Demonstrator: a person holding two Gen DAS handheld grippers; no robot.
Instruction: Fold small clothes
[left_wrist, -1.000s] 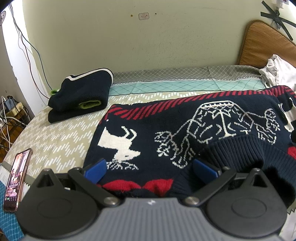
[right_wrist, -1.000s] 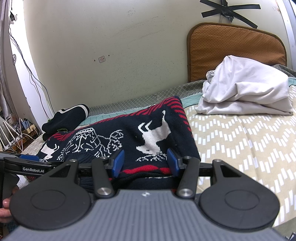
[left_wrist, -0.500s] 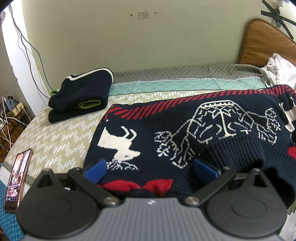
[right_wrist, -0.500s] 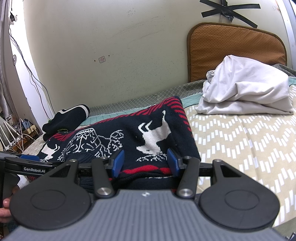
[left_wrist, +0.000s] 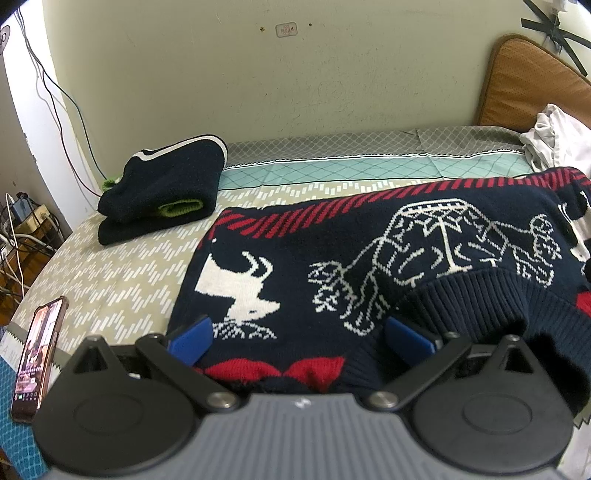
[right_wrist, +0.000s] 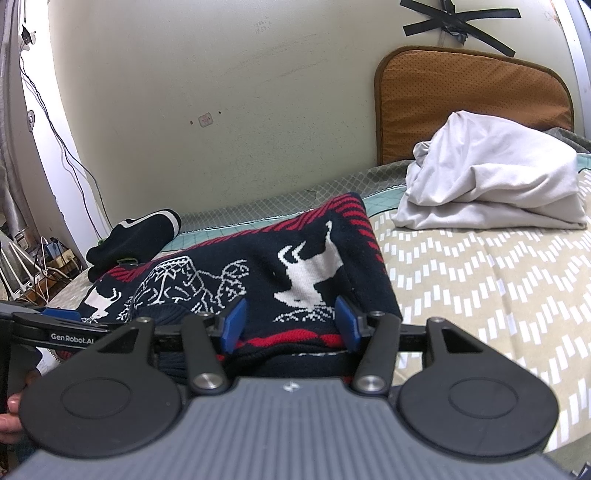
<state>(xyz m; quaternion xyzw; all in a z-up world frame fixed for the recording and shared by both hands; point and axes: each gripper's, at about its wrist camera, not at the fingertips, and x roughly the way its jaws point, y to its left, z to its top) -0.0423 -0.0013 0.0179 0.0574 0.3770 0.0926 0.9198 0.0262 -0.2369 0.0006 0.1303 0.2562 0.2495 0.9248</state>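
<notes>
A navy patterned sweater (left_wrist: 388, 258) is lying crosswise on the bed (right_wrist: 480, 280), its near hem sitting between both the left gripper (left_wrist: 299, 341) and right gripper (right_wrist: 290, 325), each spread apart, gripping nothing; bare bedspread is stretching rightward.

- One navy knitted sweater with red stripes and white reindeer (left_wrist: 369, 258), frame centre
- One folded navy garment (left_wrist: 166, 188), upper left
- One crumpled white cloth (right_wrist: 495, 177), upper right
- One smartphone (left_wrist: 37, 354), lower left
- One brown cushion (right_wrist: 469, 88), upper right

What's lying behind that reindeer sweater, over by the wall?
Behind the reindeer sweater, a folded navy garment with a green edge lies on the bedspread. What the sweater itself covers cannot be seen.
</notes>
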